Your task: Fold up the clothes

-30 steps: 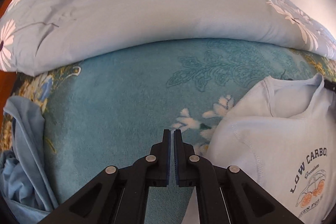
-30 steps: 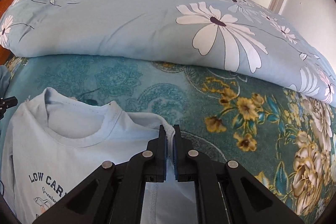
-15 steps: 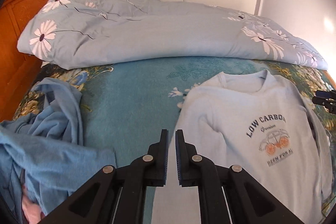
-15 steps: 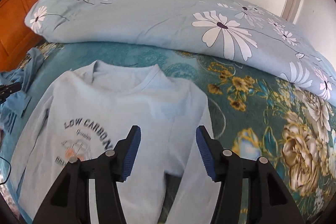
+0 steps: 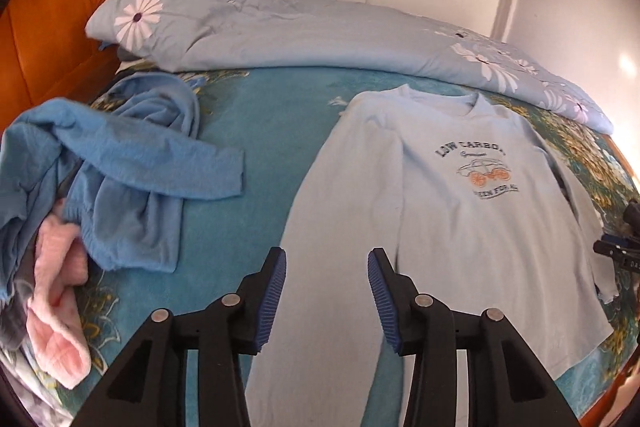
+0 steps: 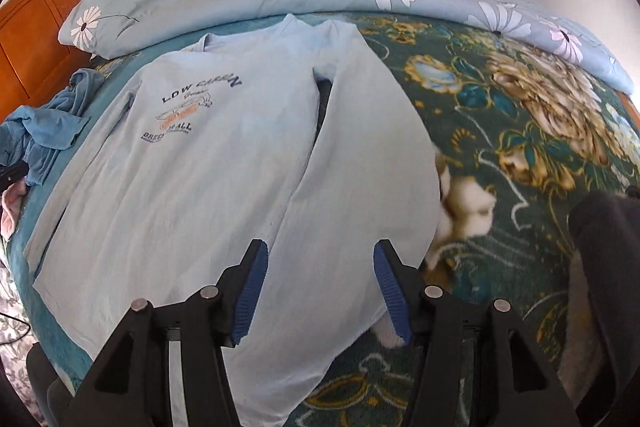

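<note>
A pale blue long-sleeved shirt (image 5: 448, 211) with a "LOW CARBON" car print lies flat, face up, on the bed; it also shows in the right wrist view (image 6: 224, 163). My left gripper (image 5: 326, 291) is open and empty, hovering above the shirt's left sleeve. My right gripper (image 6: 318, 291) is open and empty, above the shirt's right sleeve (image 6: 360, 187) near the hem. The right gripper's tip shows at the right edge of the left wrist view (image 5: 618, 247).
A crumpled blue garment (image 5: 120, 167) and a pink garment (image 5: 56, 291) lie in a heap left of the shirt. A folded floral duvet (image 5: 304, 27) lies along the back of the teal floral bedspread (image 6: 520, 115). An orange wooden headboard (image 5: 52, 27) stands at left.
Both grippers pulled back from the shirt's collar end toward its hem. The right gripper opened first, then the left; both let go of the shirt, which now lies spread flat.
</note>
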A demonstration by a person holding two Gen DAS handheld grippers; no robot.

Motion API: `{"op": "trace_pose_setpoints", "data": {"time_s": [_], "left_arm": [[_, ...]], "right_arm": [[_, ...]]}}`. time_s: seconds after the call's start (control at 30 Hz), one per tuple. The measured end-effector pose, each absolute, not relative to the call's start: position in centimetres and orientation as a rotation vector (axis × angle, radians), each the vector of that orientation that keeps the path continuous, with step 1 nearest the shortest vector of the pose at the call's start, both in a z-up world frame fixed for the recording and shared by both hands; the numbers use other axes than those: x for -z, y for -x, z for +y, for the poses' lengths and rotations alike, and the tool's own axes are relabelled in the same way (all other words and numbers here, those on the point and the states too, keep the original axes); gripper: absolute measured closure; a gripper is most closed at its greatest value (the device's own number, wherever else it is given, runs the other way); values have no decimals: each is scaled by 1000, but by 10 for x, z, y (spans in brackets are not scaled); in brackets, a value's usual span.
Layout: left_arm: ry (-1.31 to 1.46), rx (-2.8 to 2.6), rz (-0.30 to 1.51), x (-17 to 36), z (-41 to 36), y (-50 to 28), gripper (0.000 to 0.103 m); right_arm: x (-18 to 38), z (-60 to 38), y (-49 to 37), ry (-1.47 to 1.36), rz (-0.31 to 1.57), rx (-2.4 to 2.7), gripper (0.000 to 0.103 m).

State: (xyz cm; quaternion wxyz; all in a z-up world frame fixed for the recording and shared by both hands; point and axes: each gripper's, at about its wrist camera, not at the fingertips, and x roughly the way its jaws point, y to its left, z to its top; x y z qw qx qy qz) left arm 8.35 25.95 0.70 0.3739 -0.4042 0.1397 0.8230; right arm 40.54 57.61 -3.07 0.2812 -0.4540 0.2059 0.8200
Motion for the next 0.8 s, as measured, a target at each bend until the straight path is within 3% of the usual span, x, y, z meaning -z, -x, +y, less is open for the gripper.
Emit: {"op": "trace_pose_setpoints", "data": {"time_s": [0.37, 0.43, 0.53, 0.57, 0.8], "left_arm": [[1102, -2105, 313, 2, 249, -75, 56], [1095, -2102, 326, 2, 252, -74, 55], [1096, -2108, 321, 5, 252, -69, 54], [1101, -2110, 315, 7, 252, -67, 54], [1145, -2110, 312, 22, 255, -49, 52]], "right_arm": [[34, 611, -361, 1156, 575, -2118, 46], [41, 625, -354, 1178, 590, -2063, 53], [43, 636, -356, 1168, 607, -2033, 81], [43, 639, -357, 1175, 611, -2034, 95], [8, 684, -388, 1114, 628, -2006, 99]]}}
